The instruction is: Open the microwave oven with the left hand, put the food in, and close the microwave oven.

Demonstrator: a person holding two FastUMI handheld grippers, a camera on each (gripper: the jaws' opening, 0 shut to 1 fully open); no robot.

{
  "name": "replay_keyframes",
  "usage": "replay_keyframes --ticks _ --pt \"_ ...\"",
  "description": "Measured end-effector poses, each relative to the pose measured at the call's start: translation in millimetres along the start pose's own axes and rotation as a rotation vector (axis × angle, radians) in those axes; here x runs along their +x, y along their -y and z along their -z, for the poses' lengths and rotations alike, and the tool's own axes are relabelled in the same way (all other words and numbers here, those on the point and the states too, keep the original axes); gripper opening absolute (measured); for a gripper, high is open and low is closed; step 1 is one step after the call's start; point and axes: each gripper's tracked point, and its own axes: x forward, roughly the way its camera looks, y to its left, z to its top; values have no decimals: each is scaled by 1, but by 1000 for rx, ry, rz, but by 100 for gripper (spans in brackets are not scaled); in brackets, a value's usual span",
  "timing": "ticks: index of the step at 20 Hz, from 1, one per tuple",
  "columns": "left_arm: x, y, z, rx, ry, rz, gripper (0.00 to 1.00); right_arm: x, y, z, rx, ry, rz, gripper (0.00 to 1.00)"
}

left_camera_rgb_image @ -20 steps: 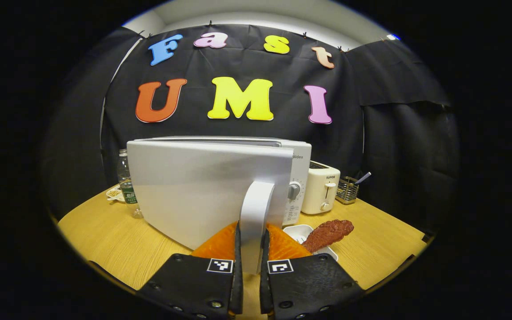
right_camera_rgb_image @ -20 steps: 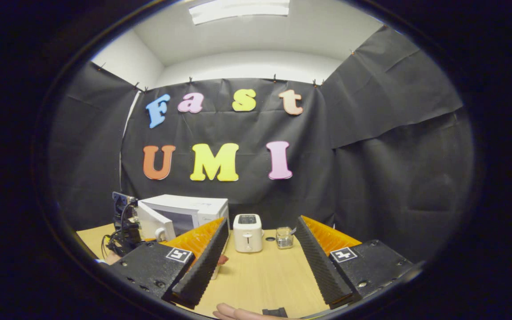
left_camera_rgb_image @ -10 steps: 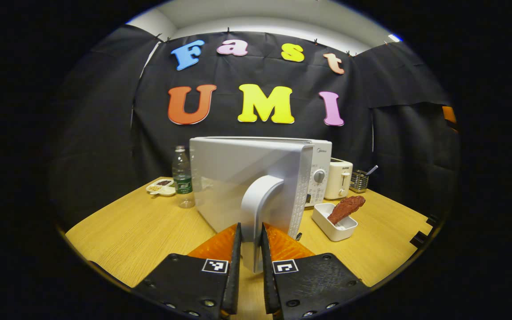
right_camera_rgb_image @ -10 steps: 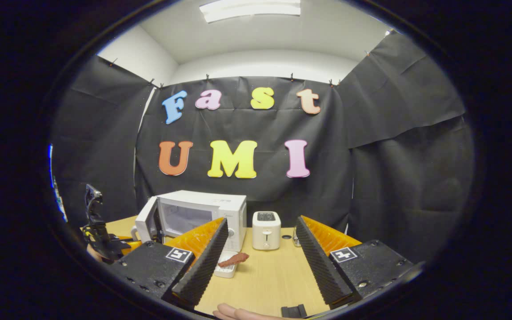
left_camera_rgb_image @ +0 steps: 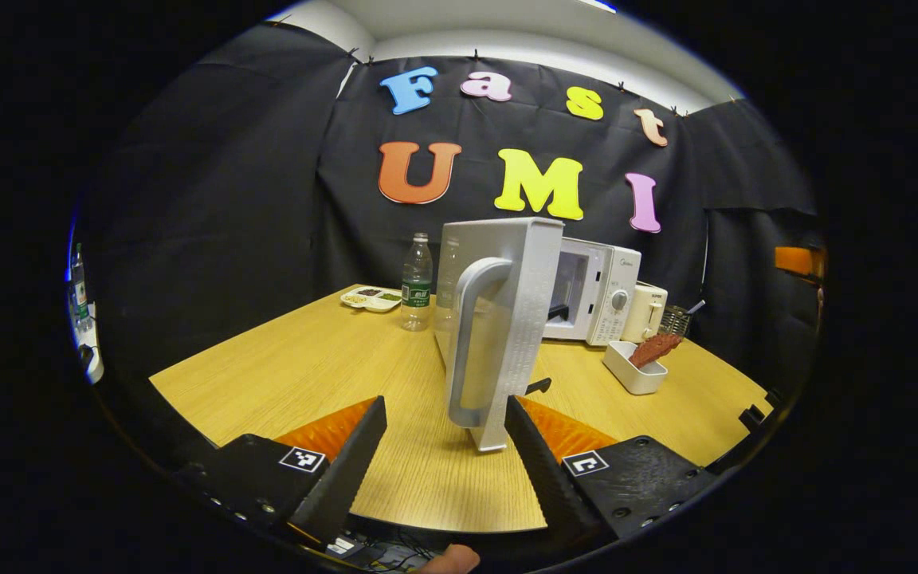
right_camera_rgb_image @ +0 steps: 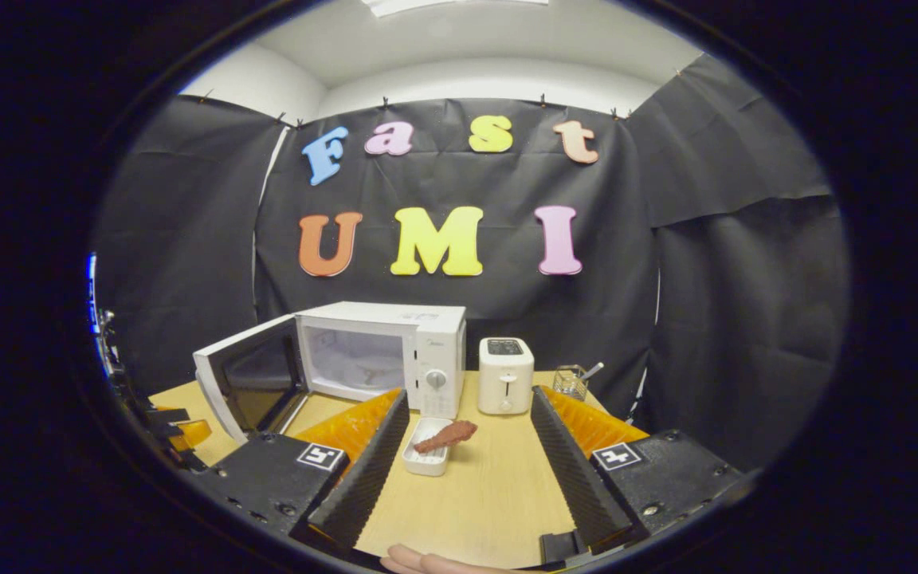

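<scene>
Nothing written is clear enough to read. The microwave (right_camera_rgb_image: 383, 351) bears a small grey brand mark (right_camera_rgb_image: 427, 345) above its dial (right_camera_rgb_image: 435, 380), too small to make out. The bottle (left_camera_rgb_image: 416, 281) left of the microwave carries a green label, its print blurred.

Even overhead light, sharp centre, heavy fisheye warp at the rims

Light comes from a ceiling fixture (right_camera_rgb_image: 459, 5) at the top edge of the right gripper view, blown out white; the ceiling (left_camera_rgb_image: 507, 20) glows the same in the left gripper view. Bench (right_camera_rgb_image: 483, 486) evenly lit, soft faint shadows under the microwave door (left_camera_rgb_image: 499, 335) and food tray (right_camera_rgb_image: 427, 458). Mild sheen on the door face, no harsh glare. No motion blur. Straight edges bow toward the rims; detail smears and darkens there. Black cloth wall (right_camera_rgb_image: 714, 279) soaks up light, folds barely readable
</scene>
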Motion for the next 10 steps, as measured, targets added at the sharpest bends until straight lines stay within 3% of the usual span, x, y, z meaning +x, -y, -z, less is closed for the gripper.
replay_keyframes --ticks 10 --pt "-41 33 -85 31 122 53 92 53 4 16 -22 -88 -27 98"
